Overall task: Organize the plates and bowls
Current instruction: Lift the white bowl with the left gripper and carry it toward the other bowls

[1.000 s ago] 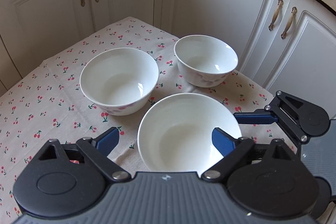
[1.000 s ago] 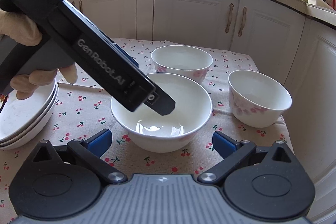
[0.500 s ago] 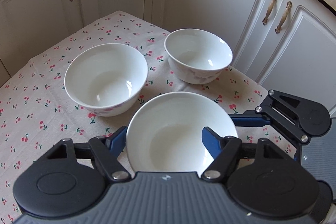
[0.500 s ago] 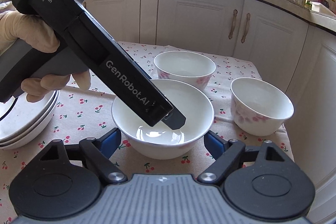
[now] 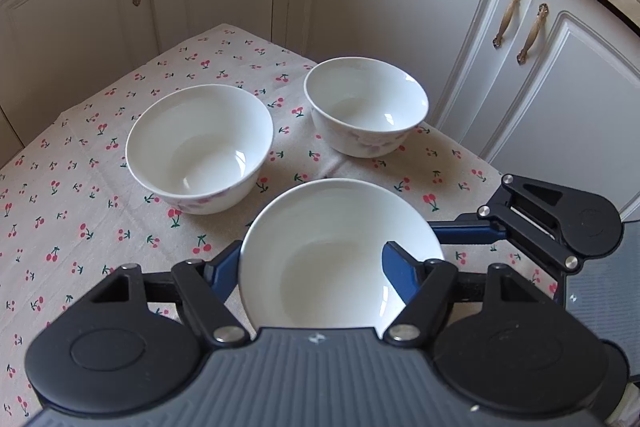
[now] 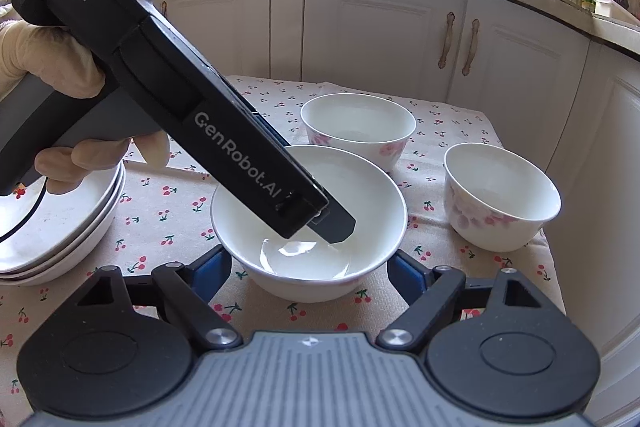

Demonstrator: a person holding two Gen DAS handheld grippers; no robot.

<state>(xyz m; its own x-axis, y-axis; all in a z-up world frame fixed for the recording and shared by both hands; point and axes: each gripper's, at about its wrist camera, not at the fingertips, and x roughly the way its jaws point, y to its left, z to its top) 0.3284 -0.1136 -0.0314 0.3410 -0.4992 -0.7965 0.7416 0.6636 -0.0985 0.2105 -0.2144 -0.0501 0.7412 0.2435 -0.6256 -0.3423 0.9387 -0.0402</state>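
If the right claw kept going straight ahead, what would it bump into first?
Most likely the white bowl right in front of it, sitting between the right claw's open fingers. The left claw already dips inside that bowl.

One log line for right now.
left gripper: finger inside plain white bowl, grip unclear | right gripper: open, flanking same bowl

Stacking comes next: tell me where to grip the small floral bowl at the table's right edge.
Pinch the rim of the small floral bowl, one finger inside and one outside the wall. Come from above on its near side: it stands upright, mouth open, walls steep and thin.
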